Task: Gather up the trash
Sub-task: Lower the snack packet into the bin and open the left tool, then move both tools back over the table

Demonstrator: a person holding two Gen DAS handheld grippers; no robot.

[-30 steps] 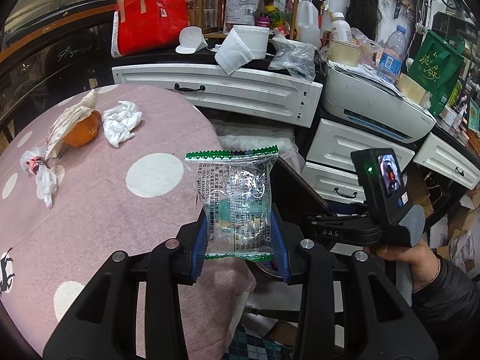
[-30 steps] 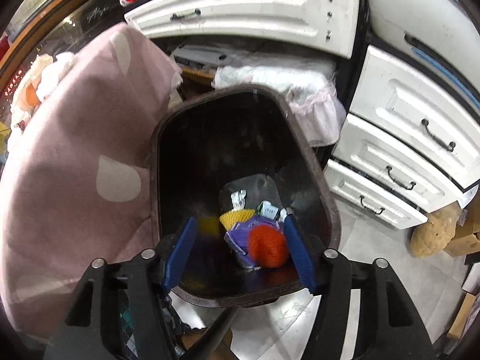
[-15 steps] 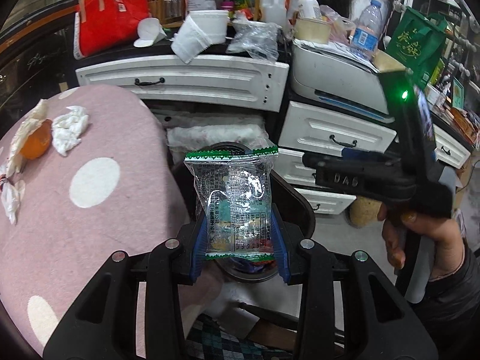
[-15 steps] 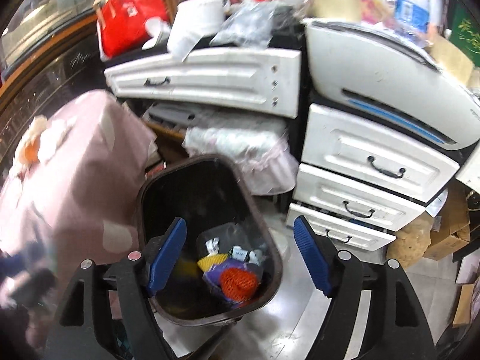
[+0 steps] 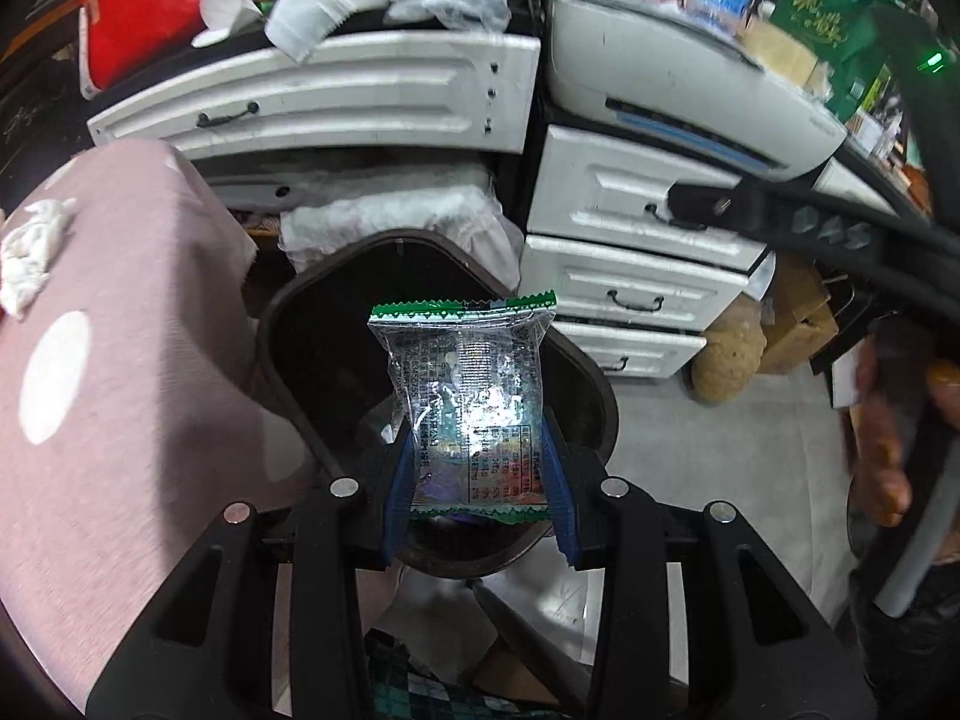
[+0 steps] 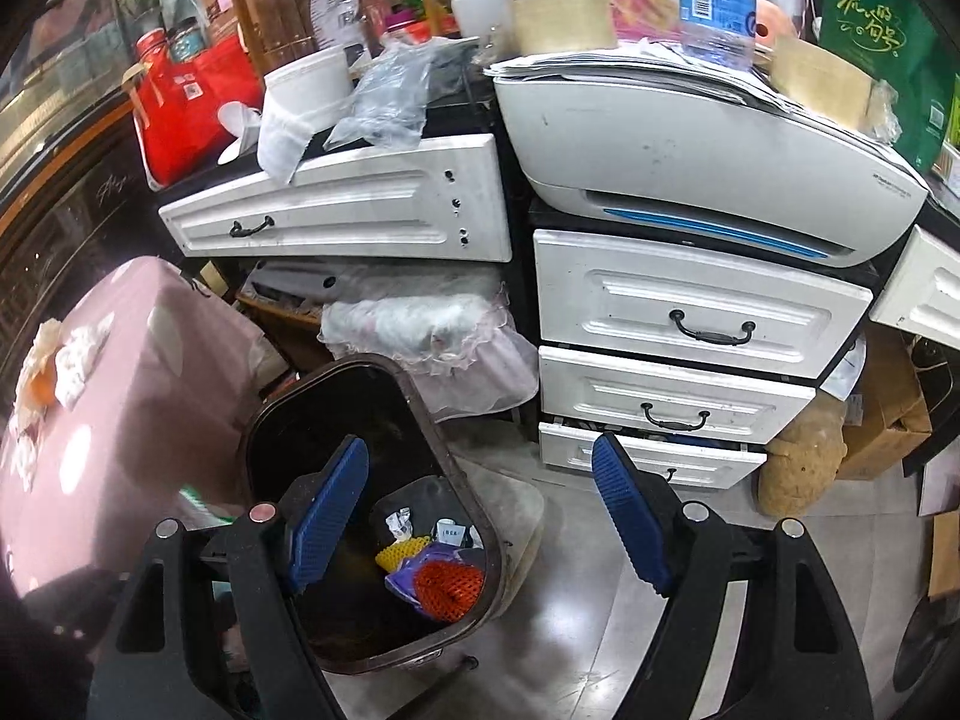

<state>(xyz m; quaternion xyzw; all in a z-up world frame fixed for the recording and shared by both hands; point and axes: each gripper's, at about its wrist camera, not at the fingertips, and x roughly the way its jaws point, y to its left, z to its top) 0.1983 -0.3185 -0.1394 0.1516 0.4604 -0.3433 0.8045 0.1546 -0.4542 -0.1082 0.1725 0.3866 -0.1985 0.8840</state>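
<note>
The snack wrapper (image 5: 465, 402) sits upright in my left claw (image 5: 477, 480), whose blue pads are clamped on its lower half from both sides, and it hangs directly over the open mouth of the bin (image 5: 282, 324). I judge it nearly weightless and limp: thin, clear crinkly film with printed text, a green zigzag seal at the top edge and another at the bottom, the body slightly puffed and catching glare. Film like that is slick, so the flat printed middle where I have it is the right place to pinch; the seal strips are stiffer but narrow, and a corner would likely slide out. Nothing about it is fragile, and it should flutter rather than drop straight. The bin is dark, hard plastic with a rounded rim, and inside it lie an orange foam fruit net (image 6: 449, 588), a yellow one (image 6: 401, 552) and a purple wrapper (image 6: 414, 570). My right claw (image 6: 480, 516) is spread wide with nothing between its pads, hovering above the bin's near-right rim; its jaws have just been opening. Left of the bin is the table (image 5: 138, 420), draped in soft pink cloth with white dots, carrying crumpled white tissue (image 5: 30, 258). Behind the bin stand glossy white drawers (image 6: 690, 312) with dark metal handles.
</note>
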